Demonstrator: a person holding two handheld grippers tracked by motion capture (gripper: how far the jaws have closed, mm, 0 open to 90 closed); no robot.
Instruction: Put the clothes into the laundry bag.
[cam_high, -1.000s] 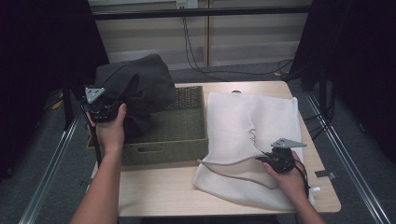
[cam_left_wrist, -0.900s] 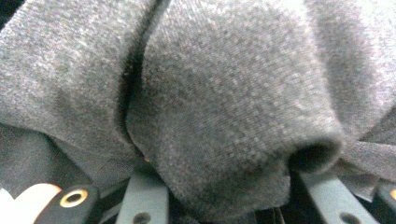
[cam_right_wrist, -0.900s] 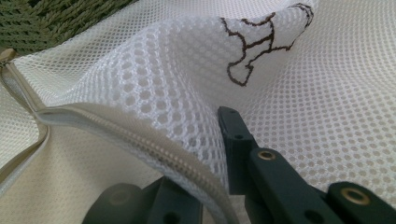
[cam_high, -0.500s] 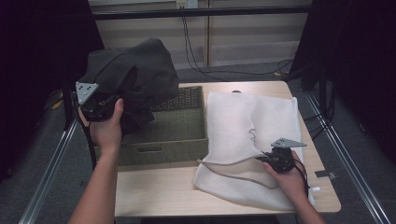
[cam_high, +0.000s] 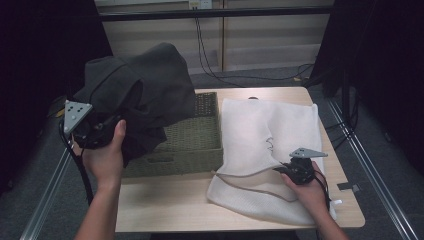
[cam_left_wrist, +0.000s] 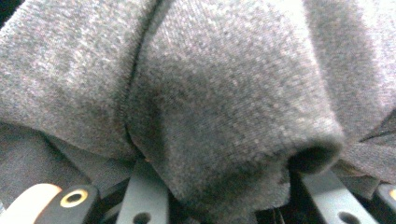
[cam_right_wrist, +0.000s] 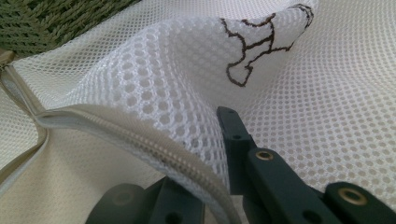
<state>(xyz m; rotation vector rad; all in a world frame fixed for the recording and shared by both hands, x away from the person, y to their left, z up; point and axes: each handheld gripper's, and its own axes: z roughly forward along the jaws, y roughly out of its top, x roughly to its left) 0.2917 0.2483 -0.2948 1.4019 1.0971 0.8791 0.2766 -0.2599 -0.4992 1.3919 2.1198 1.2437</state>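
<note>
basket (cam_high: 192, 145): on counter (cam_high: 165, 200), left half | garment (cam_high: 142, 95): raised above basket's left and far part, at left hand-held gripper (cam_high: 100, 131) | mesh bag (cam_high: 270, 127): flat on counter, right of basket, touching its right wall | right hand-held gripper (cam_high: 287, 170): at bag's near edge, near right of counter
</note>
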